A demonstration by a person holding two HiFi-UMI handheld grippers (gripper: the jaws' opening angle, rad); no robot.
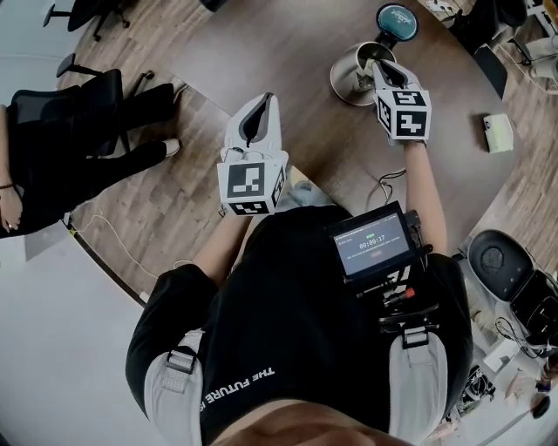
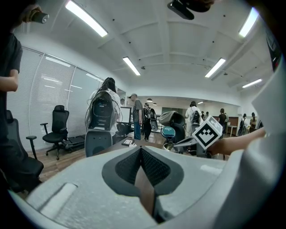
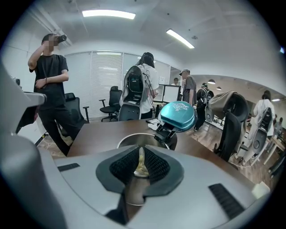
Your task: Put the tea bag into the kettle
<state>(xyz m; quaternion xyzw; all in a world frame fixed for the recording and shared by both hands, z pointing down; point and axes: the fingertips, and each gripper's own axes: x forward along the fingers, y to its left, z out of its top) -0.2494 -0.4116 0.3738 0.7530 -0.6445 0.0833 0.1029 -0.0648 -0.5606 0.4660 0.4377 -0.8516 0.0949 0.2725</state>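
A steel kettle (image 1: 350, 78) stands at the far side of the round brown table (image 1: 261, 52), its teal lid (image 1: 398, 21) flipped open. My right gripper (image 1: 380, 70) hovers at the kettle's near rim. In the right gripper view the gripper (image 3: 140, 154) is shut on a pale yellowish tea bag (image 3: 140, 167), with the kettle's open mouth (image 3: 149, 138) and the lid (image 3: 178, 115) just beyond the jaws. My left gripper (image 1: 254, 129) is held over the table's near edge, well left of the kettle. It (image 2: 142, 154) is shut with nothing between its jaws.
A small white box (image 1: 499, 133) lies on the table's right side, and a thin cable (image 1: 384, 185) at its near edge. Black office chairs (image 1: 91, 91) stand left of the table, a black case (image 1: 499, 261) at the right. Several people (image 3: 50, 94) stand around the room.
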